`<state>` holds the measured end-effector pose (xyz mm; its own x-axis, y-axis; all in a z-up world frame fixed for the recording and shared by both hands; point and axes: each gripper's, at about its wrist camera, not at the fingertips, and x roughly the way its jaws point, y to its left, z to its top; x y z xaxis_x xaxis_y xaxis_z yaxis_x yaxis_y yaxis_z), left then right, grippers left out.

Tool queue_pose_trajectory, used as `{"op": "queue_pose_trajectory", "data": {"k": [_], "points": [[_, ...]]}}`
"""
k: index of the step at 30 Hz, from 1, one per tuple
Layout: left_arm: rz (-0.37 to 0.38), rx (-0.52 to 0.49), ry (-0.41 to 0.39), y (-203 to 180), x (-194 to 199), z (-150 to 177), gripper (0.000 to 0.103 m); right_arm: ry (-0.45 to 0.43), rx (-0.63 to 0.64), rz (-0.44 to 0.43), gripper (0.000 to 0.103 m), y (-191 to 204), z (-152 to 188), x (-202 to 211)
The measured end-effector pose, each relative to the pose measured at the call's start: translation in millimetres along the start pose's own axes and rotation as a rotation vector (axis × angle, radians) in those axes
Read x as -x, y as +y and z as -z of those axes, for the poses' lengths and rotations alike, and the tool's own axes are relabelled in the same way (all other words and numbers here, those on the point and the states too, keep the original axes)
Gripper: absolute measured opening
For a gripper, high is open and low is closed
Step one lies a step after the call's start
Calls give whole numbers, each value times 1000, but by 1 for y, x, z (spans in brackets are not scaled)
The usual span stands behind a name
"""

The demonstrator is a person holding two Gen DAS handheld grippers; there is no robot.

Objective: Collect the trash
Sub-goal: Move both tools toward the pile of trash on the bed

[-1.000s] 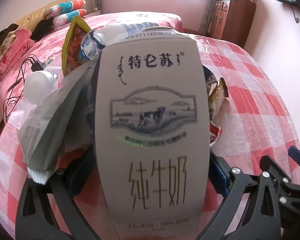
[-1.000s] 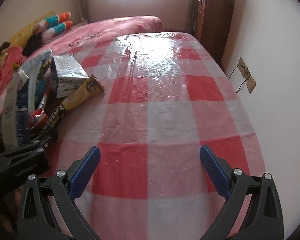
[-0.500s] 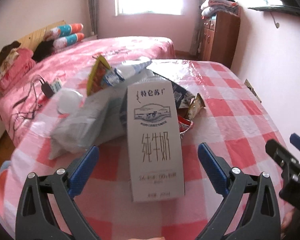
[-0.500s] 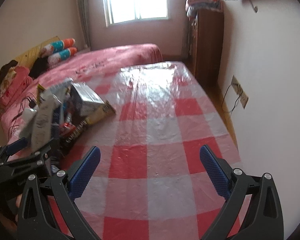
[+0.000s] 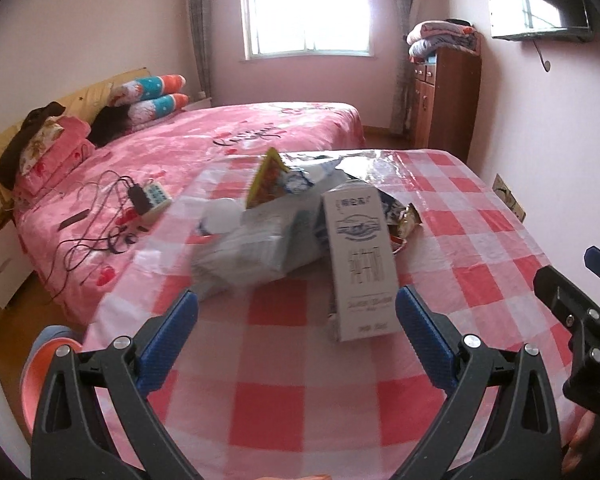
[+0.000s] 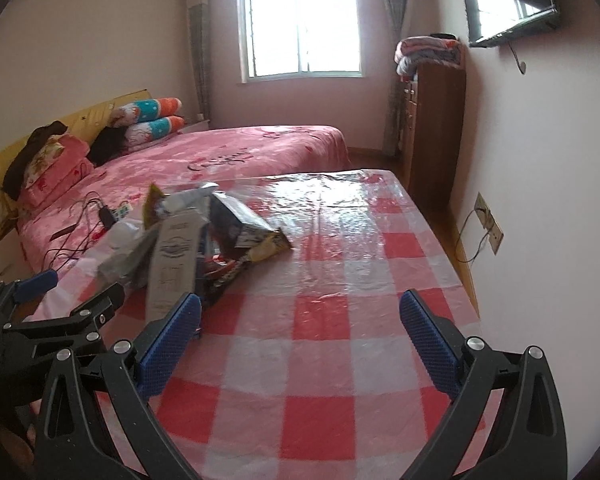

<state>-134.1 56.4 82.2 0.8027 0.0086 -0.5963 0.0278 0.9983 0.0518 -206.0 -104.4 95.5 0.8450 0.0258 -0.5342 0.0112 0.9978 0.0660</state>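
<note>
The left gripper (image 5: 296, 330) is spread wide and empty above the checked tablecloth (image 5: 276, 404), and the right gripper (image 6: 300, 336) is spread wide and empty too. Just beyond the left gripper's fingers lies the milk carton (image 5: 362, 264), a tall white box with a cow emblem and printed characters, leaning against the trash pile (image 5: 268, 232). Behind the carton sit crumpled grey bags, a yellow snack wrapper (image 5: 266, 178) and a brown wrapper (image 5: 408, 220). Past the pile stands a pink bed (image 5: 204, 140).
</note>
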Motion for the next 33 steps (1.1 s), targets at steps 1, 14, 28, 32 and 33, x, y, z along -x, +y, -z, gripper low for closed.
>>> {"op": "queue_pose_trajectory", "data": {"k": [1,14,28,32,33], "points": [[-3,1,-3,1,2,2,99,-4,9,-3,98,5,1,3],[-10,41,-7,34,18,17,99,2,68,10,98,39,8,24],[-68,20,-22,41,18,29,99,-1,55,24,98,34,11,25],[-83,3,-20,39,17,33,99,-9,61,26,98,33,14,24],[-89,3,-19,38,17,33,99,-10,61,23,98,33,15,23]]}}
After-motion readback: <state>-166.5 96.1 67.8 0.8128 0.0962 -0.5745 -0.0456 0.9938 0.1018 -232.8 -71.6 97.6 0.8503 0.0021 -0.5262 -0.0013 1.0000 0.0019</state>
